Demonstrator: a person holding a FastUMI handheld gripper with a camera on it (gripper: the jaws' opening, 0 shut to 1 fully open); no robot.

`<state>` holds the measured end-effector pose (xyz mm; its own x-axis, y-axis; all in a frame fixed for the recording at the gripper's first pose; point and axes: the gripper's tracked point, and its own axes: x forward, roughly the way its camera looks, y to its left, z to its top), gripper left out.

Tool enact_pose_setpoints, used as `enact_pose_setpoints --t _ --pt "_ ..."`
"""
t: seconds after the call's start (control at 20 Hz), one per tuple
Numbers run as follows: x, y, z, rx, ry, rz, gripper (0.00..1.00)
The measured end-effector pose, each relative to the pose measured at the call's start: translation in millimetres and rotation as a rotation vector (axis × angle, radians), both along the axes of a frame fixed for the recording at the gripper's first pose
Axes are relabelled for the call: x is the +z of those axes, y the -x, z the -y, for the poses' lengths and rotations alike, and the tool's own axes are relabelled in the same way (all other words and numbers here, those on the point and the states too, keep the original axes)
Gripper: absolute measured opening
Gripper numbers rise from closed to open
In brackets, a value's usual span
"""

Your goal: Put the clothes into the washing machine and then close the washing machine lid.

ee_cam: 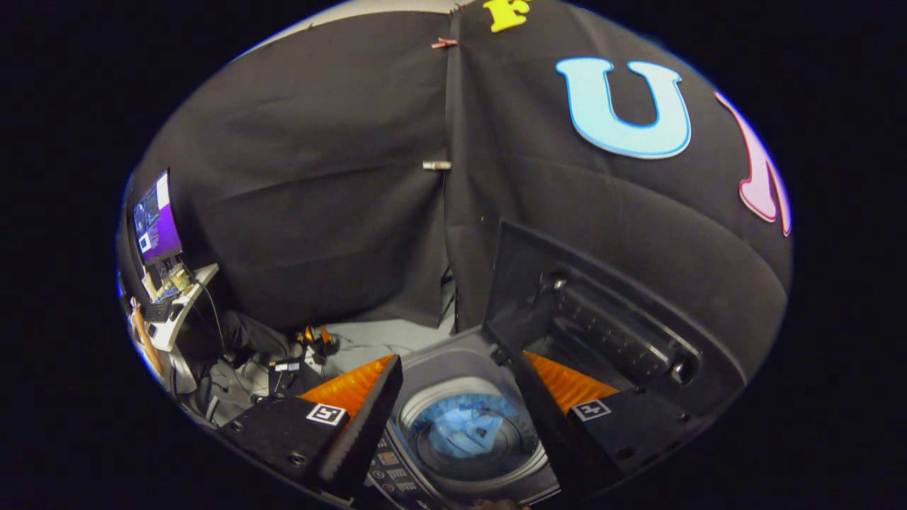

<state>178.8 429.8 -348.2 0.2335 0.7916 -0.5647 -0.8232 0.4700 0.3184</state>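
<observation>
One blue garment (464, 433) crumpled inside open-lidded washing machine (453, 368).

Place: recording booth in a lab | Signs: black cloth walls (340, 177), lit monitor (157, 218) on a cluttered surface (186, 301), washing machine (453, 368) on bare floor

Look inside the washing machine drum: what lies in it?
Blue clothes lie at the bottom of the washing machine drum, seen between the open gripper fingers. The raised lid stands behind. Anything beneath the cloth is covered.
</observation>
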Motion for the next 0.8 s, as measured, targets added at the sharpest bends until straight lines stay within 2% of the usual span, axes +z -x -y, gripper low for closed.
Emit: enact_pose_setpoints --t 0.3,0.8 --pt "47.4 -61.7 16.9 -0.231 -0.138 0.145 0.97" --pt "70.5 -157.1 89.8 -0.681 -0.155 0.298 0.98"
